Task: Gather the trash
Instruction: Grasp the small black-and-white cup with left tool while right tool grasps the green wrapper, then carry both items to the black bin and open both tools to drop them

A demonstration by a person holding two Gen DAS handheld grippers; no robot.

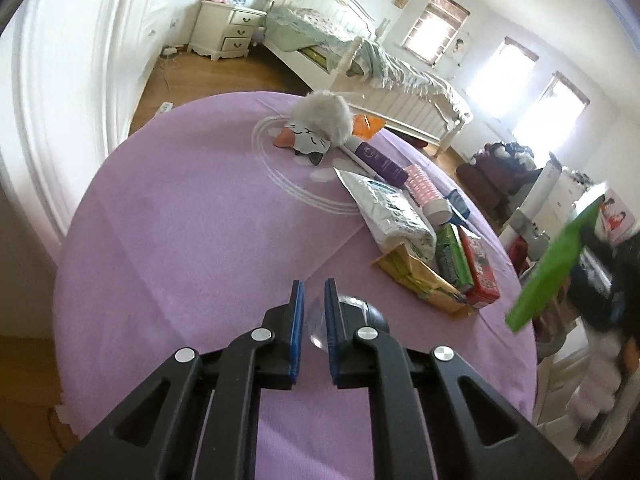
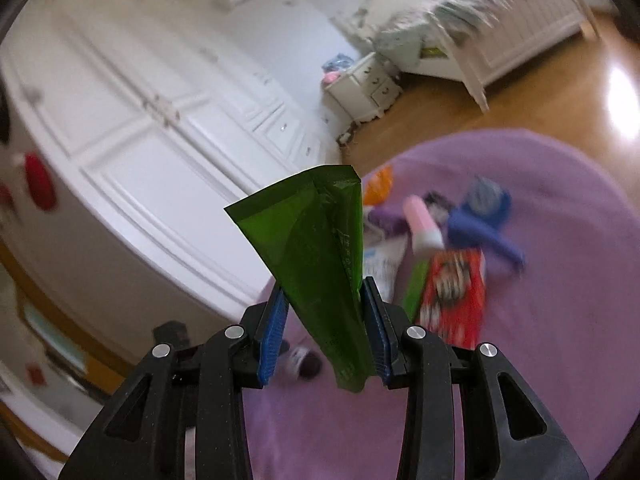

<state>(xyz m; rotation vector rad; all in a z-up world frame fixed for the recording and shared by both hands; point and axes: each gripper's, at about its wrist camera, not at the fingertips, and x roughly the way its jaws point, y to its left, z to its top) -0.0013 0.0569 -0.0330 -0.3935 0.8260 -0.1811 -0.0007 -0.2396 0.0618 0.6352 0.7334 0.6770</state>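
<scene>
My right gripper [image 2: 325, 292] is shut on a green plastic wrapper [image 2: 316, 248] and holds it up above the purple round table [image 2: 552, 360]; the wrapper also shows in the left wrist view [image 1: 556, 264] at the right. My left gripper [image 1: 314, 292] is shut on a thin clear plastic piece [image 1: 316, 326] low over the table [image 1: 180, 240], with a dark round object [image 1: 368, 312] just behind the right finger. Trash lies in a row on the table: a white foil bag [image 1: 392, 212], a yellow packet [image 1: 420, 276], a green box [image 1: 454, 260], a red box [image 1: 480, 272].
A grey fluffy toy [image 1: 320, 120], a purple tube [image 1: 380, 160], a pink striped cup [image 1: 428, 192] and an orange wrapper [image 1: 366, 126] also lie on the table. A white bed [image 1: 360, 68], a nightstand [image 1: 228, 30] and a white wardrobe [image 2: 140, 120] stand around it.
</scene>
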